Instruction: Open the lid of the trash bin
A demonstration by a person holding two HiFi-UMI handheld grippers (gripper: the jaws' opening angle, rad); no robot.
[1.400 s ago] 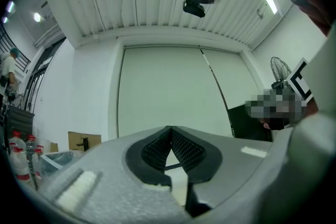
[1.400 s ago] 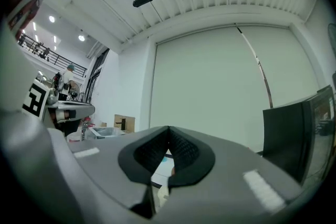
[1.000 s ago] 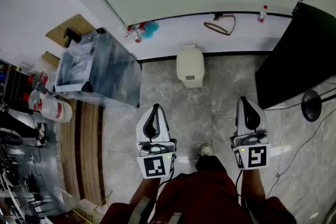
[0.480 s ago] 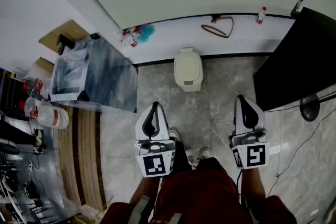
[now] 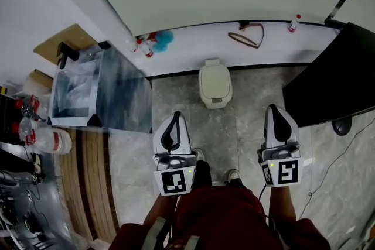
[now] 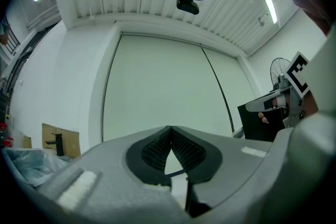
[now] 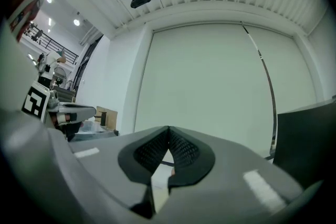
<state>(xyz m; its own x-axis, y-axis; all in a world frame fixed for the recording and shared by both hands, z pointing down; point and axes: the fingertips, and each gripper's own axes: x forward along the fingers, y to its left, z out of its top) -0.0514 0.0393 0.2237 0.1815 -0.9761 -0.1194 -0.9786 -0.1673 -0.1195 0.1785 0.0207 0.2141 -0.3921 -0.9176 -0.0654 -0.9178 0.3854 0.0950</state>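
Observation:
A small cream trash bin (image 5: 215,84) with its lid down stands on the grey floor against the white ledge, in the head view. My left gripper (image 5: 174,117) is held level below and left of the bin, well apart from it, jaws shut with nothing between them. My right gripper (image 5: 273,110) is to the bin's lower right, also apart, shut and empty. In the left gripper view the left gripper (image 6: 169,129) points at the pale wall; the bin is hidden below the jaws. In the right gripper view the right gripper (image 7: 168,129) also faces that wall.
A clear plastic box (image 5: 96,89) stands on the left beside a wooden strip of floor. A black panel (image 5: 329,79) stands at the right with cables near it. A brown strap (image 5: 245,37) and small bottles (image 5: 293,23) lie on the white ledge. The person's feet (image 5: 232,175) are below the bin.
Both grippers and the person have moved forward toward the bin; the feet have stepped up. The bin now sits a little lower in the head view. Both jaws stay shut.

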